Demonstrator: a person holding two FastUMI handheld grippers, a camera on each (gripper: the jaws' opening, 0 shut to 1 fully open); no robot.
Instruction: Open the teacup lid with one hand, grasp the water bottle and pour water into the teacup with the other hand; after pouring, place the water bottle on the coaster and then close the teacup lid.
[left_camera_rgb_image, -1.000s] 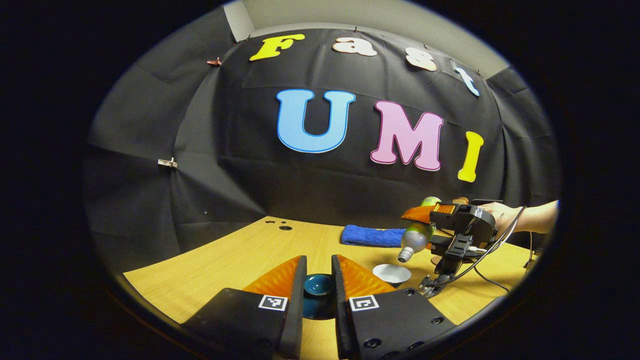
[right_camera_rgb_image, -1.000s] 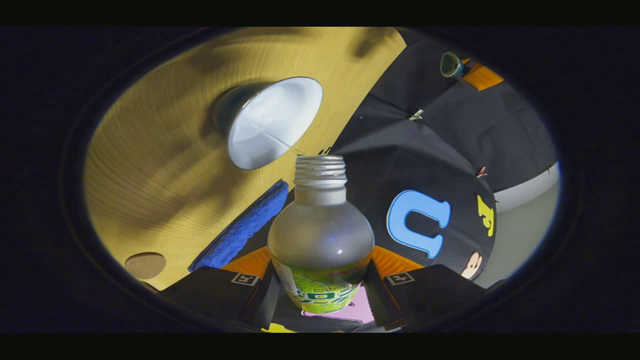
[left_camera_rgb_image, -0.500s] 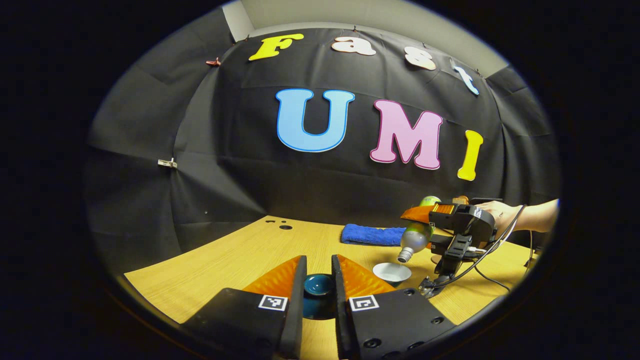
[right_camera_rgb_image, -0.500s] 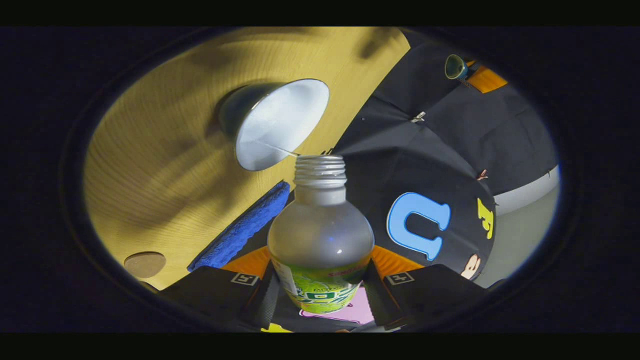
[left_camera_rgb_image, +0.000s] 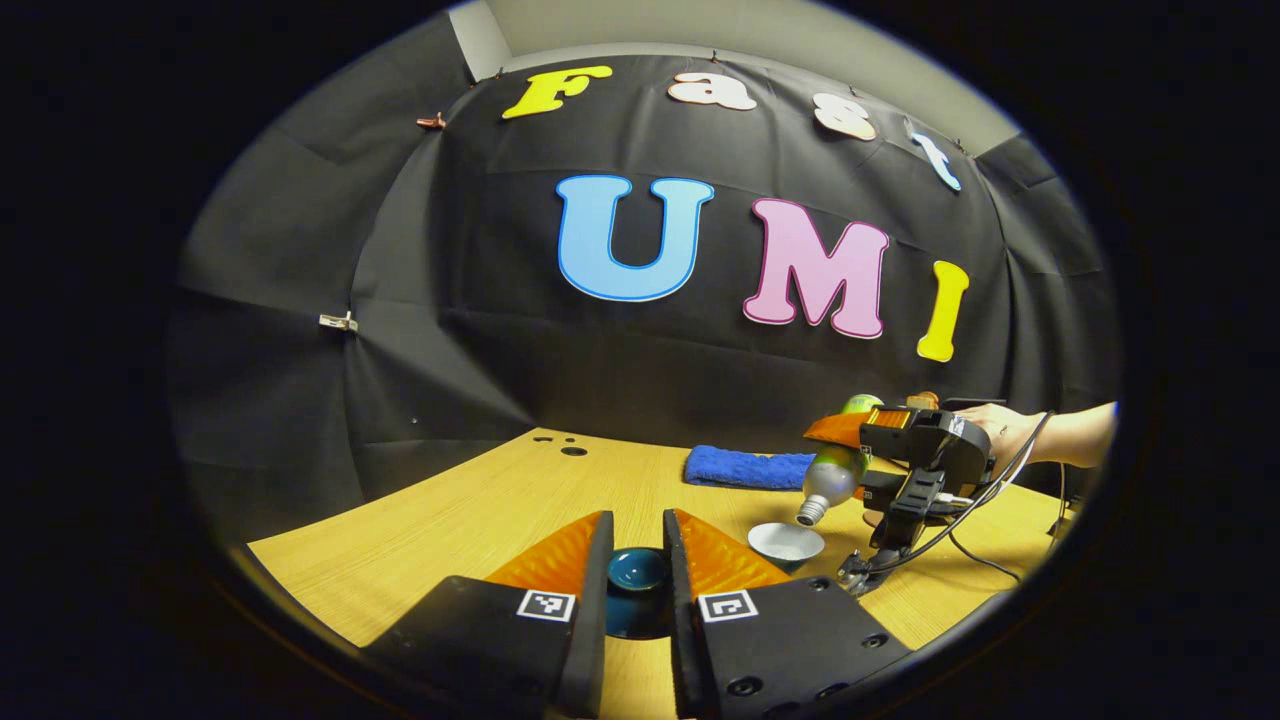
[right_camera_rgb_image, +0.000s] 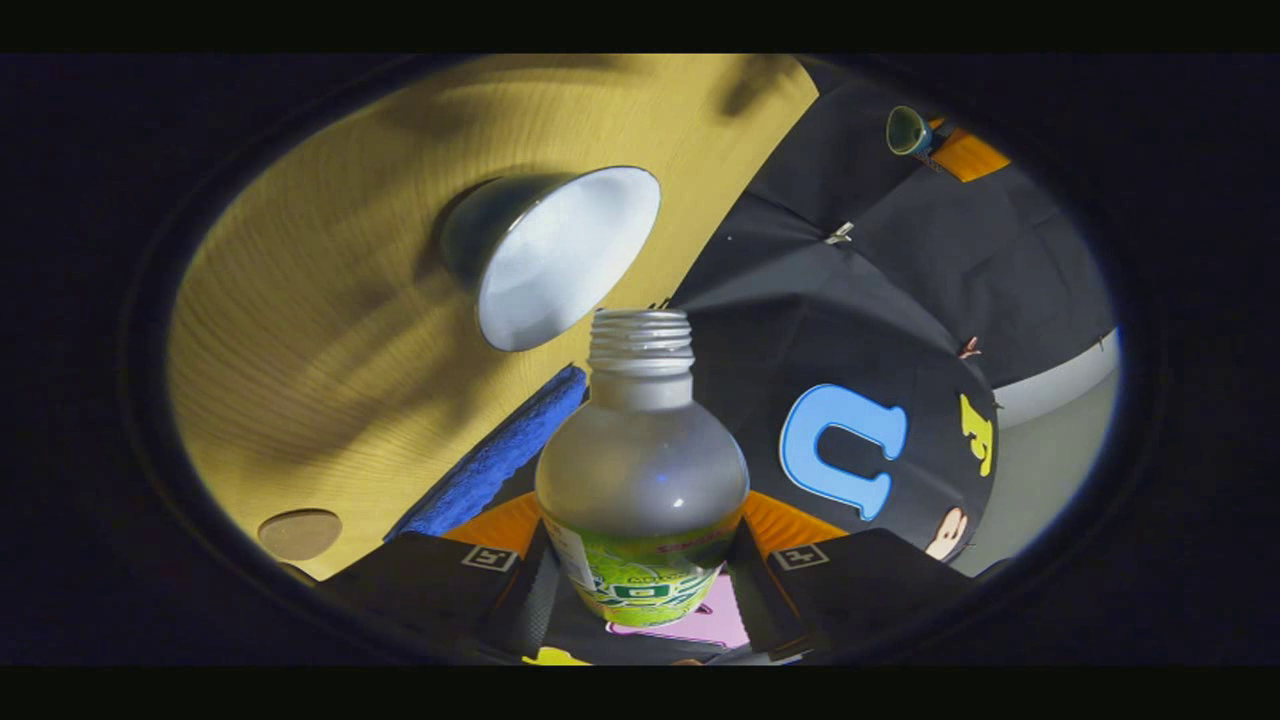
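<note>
Over the teacup (left_camera_rgb_image: 786, 545) (white inside), the bottle (right_camera_rgb_image: 641, 470) tilts.

Water bottle (right_camera_rgb_image: 640, 480) base hidden between the right tongs (right_camera_rgb_image: 640, 560).

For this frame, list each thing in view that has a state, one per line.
teacup: uncovered, standing on the table.
lid: off the cup, gripped by the left gripper.
water bottle: uncapped, tipped mouth-down over the teacup, gripped by the right gripper.
coaster: bare, on the table.
blue towel: folded, lying flat.
</note>
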